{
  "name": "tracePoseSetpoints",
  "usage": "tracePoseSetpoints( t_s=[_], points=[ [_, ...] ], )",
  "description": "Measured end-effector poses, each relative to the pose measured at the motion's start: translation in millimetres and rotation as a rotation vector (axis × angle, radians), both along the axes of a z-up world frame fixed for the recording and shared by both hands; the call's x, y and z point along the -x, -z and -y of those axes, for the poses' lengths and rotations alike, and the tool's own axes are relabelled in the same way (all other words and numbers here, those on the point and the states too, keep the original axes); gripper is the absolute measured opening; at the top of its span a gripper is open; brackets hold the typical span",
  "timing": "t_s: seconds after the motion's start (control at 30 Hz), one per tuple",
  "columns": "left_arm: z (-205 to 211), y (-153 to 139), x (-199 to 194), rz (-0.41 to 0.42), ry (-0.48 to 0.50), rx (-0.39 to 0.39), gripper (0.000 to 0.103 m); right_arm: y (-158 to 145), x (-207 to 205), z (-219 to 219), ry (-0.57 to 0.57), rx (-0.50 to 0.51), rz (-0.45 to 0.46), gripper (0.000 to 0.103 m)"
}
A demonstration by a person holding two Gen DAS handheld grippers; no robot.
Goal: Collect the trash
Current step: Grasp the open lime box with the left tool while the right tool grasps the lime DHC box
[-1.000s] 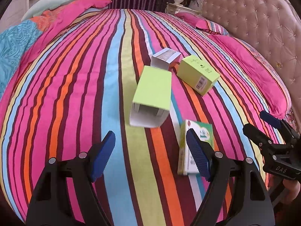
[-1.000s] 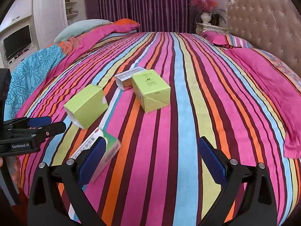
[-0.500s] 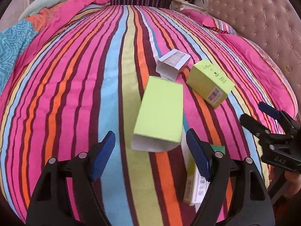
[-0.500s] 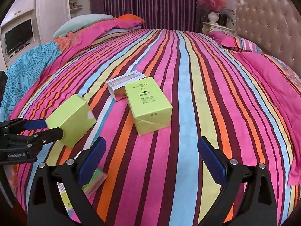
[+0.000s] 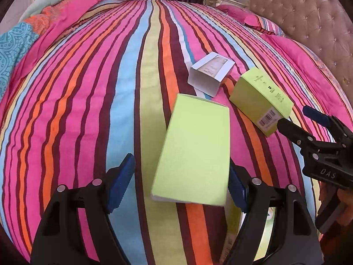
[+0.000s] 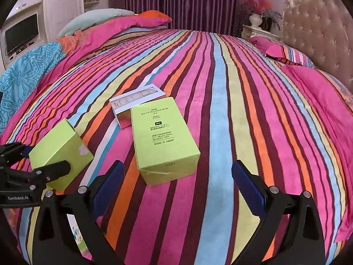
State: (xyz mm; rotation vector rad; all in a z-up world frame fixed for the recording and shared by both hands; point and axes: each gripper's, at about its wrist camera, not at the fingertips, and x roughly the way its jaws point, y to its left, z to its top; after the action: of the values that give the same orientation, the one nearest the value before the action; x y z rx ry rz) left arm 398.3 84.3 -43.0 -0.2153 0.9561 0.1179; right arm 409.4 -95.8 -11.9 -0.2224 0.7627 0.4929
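Several empty cartons lie on the striped bedspread. A plain lime carton (image 5: 194,150) (image 6: 59,152) has its near end between the open fingers of my left gripper (image 5: 178,183), apart from both pads. A printed lime DHC carton (image 6: 161,139) (image 5: 262,99) lies just ahead of my open right gripper (image 6: 176,183). A white sleeve carton (image 5: 209,75) (image 6: 136,101) lies behind both. A flat green-and-white box (image 6: 77,236) (image 5: 249,234) lies mostly hidden under the gripper bodies.
The striped bedspread (image 6: 220,88) covers the bed. Pink pillows (image 6: 280,48) and a tufted headboard (image 6: 320,37) stand at the right. Folded quilts (image 6: 66,44) lie at the far left. A television cabinet (image 6: 22,31) and purple curtains (image 6: 183,2) stand behind.
Both grippers have moved forward over the bed. The plain lime carton now reaches between the left fingers, and the DHC carton lies closer to the right gripper. The flat box has slipped underneath.
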Motion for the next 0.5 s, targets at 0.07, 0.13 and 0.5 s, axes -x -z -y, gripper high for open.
tracePoseSetpoints(
  t_s=[0.07,0.13,0.5],
  points=[
    [-1.2,1.8,-2.7,-0.002,0.001,0.006,0.076,2.2,-3.4,-2.2,-0.003,0.001,-0.005,0.093],
    [-1.1,3.4,-5.8,-0.003,0.006,0.002,0.076,2.6,-5.4,-4.5,-0.01,0.002,-0.004,0.093],
    [1.9,12.6,-22.4,-0.022,0.019,-0.026,0.076,15.6,-26.2,-16.0,-0.002,0.047,-0.014,0.093]
  ],
)
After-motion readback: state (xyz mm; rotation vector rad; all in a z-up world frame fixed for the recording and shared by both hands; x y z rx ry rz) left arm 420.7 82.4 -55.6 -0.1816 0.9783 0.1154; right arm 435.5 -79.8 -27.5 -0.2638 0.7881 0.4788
